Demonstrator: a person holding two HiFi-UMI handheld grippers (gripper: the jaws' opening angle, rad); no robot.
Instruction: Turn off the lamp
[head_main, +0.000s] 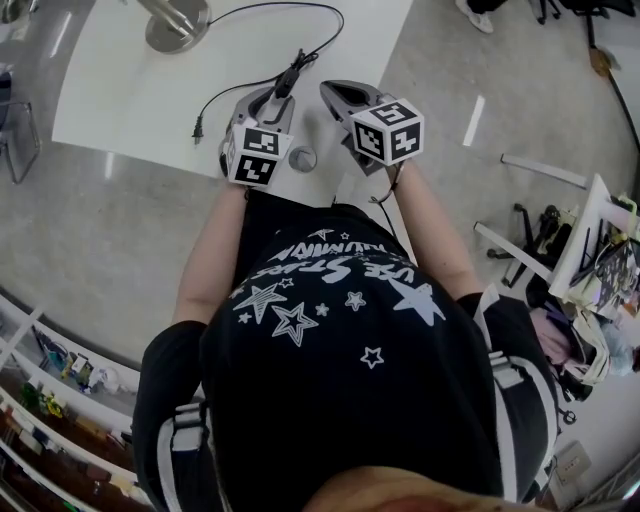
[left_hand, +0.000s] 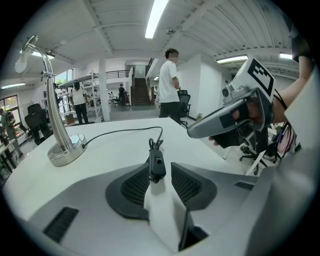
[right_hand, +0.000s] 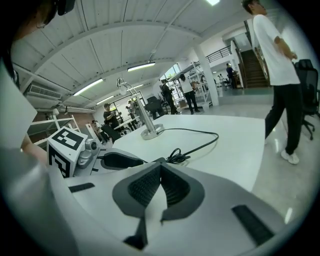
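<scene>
"Left gripper view: my left tool (head_main: 278, 98) is clenched on the inline switch (left_hand: 156, 165) of the cord (left_hand: 120, 132). The switch runs lengthwise along the jaws, button side up. Agree?"
"Agree, though I can't tell whether it clears the tabletop (head_main: 120, 90). Your other one?"
"My right tool (head_main: 336, 93) has its jaws pressed together on nothing. It hangs just beside the switch, to its right and a little higher, tip angled down."
"So the switch lies left of and below that tip, and the lamp (left_hand: 62, 150) stands well apart at the tabletop's far left."
"Then I judge the press belongs to the right tool: leftward and down onto the top face, across the switch's long axis, while the left tool steadies it."
</scene>
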